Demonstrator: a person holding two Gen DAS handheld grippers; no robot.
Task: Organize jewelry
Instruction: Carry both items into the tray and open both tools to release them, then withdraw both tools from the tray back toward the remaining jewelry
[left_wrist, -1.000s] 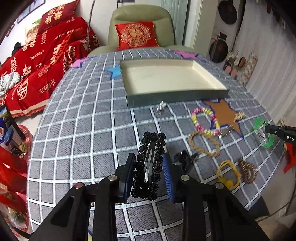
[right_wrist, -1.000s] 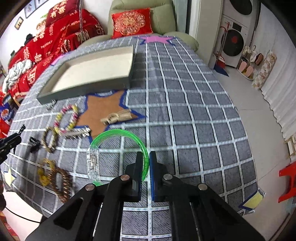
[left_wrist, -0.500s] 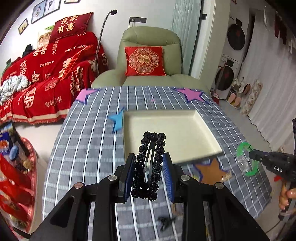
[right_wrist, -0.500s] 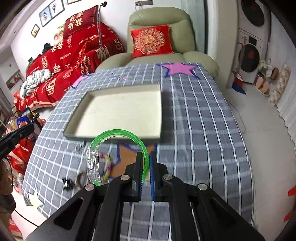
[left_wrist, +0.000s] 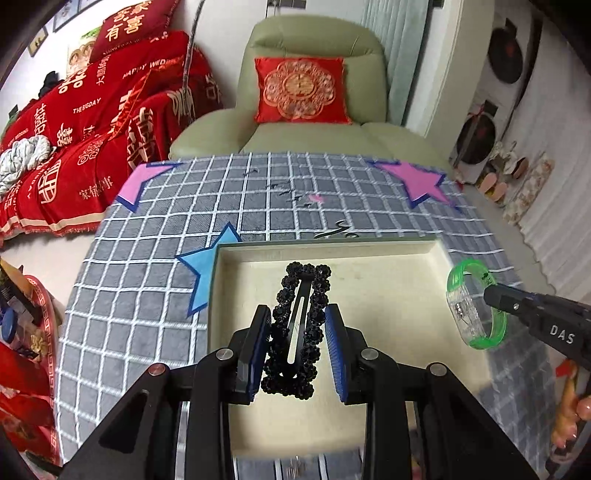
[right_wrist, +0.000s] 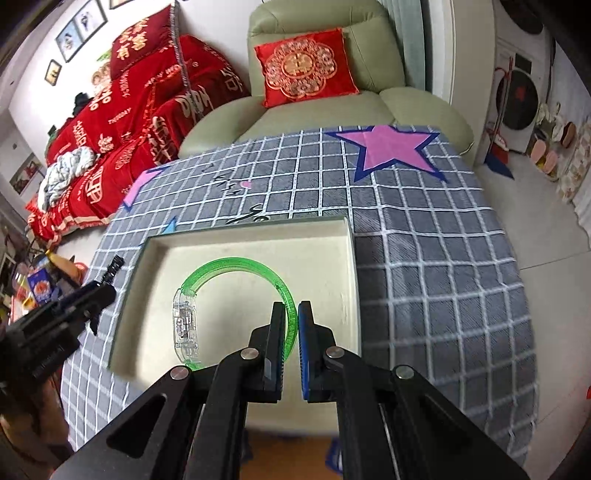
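Pinched in the left gripper (left_wrist: 297, 347) and right gripper (right_wrist: 293, 343), the black beaded hair clip (left_wrist: 299, 328) and green bangle (right_wrist: 229, 295) have been carried over the cream tray (left_wrist: 388, 295), clip at 9 o'clock, ready for release

Both tools are matte black linkages with silver round screws at the pivots. The left gripper (left_wrist: 299, 347) and the right gripper (right_wrist: 291, 347) carry ribbed blue pads on their fingers (left_wrist: 334, 347). White letters "DAS" mark one arm's side.
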